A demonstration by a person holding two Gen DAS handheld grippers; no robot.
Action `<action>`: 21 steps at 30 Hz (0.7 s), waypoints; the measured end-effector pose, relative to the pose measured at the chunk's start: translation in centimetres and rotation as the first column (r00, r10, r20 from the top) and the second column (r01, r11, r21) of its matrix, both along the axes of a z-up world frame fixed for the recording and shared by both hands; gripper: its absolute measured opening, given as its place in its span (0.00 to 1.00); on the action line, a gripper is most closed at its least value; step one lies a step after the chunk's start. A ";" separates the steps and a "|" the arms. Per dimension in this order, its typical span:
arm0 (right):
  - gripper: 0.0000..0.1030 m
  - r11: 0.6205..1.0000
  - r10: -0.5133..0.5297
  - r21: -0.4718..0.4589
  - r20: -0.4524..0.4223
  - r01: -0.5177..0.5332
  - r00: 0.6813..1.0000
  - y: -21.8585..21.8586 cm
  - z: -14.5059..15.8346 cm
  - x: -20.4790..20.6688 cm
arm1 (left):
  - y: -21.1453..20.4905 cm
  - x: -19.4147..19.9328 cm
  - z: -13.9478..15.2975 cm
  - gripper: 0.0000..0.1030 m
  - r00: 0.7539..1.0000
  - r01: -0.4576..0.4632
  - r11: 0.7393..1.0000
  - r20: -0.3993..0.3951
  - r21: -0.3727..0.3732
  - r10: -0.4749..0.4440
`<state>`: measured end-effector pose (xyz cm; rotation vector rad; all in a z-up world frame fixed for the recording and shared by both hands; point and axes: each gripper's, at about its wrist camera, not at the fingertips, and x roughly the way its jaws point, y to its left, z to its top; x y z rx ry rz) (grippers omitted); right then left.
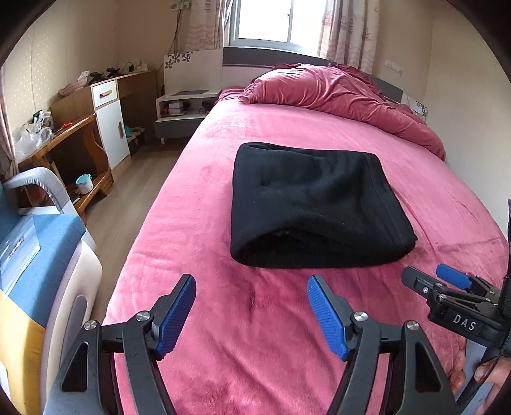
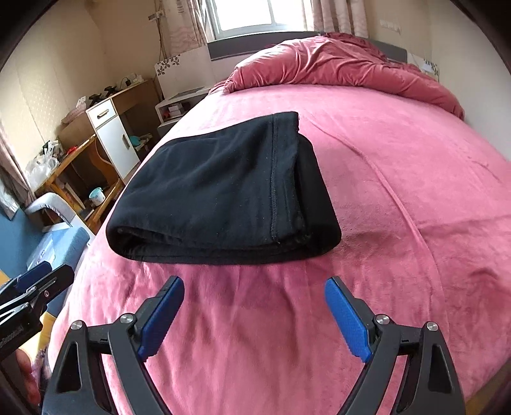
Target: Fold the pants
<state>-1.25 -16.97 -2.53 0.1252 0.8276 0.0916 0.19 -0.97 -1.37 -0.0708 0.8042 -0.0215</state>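
Black pants point(image 1: 316, 204) lie on a plain pink bed point(image 1: 198, 255), with a darker rose quilt point(image 1: 335, 92) and blue-padded black claws point(image 2: 254, 316).

A home bedroom: a bed point(image 1: 223, 198) with pink cover fills the frame, nightstand point(image 1: 182, 108) and curtained window point(image 1: 271, 22) at the top.

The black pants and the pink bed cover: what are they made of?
Pants: seemingly soft matte fleece or knit, with a fuzzy, lint-flecked surface and a stitched hem. Bed cover: seemingly plush velvety fleece, its nap showing darker brushed streaks and a slight sheen.
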 end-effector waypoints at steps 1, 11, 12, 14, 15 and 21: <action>0.88 1.000 0.002 -0.005 0.003 -0.002 1.000 0.2 0.1 -0.2 | 0.0 -0.2 0.1 0.72 1.000 -0.002 1.000 0.003 0.001 0.002; 0.88 0.999 0.021 -0.032 0.017 -0.020 1.000 1.3 0.5 -1.3 | 0.0 -1.0 0.6 0.72 1.000 -0.004 1.000 0.026 -0.003 0.005; 0.87 0.999 0.020 -0.032 0.016 -0.020 1.000 1.3 0.5 -1.4 | 0.0 -1.0 0.6 0.72 1.000 -0.006 1.000 0.026 -0.003 0.006; 0.87 0.999 0.015 -0.031 0.014 -0.015 1.000 1.3 0.4 -1.4 | 0.0 -1.0 0.6 0.72 1.000 -0.012 1.000 0.023 0.004 0.012; 0.87 0.999 0.014 -0.030 0.013 -0.013 1.000 1.2 0.3 -1.4 | 0.0 -1.0 0.6 0.72 1.000 -0.014 1.000 0.023 0.008 0.014; 0.88 1.000 0.009 -0.027 0.006 -0.008 1.000 0.9 0.1 -1.5 | -0.1 -1.1 0.8 0.72 0.999 -0.028 1.000 0.028 0.013 0.027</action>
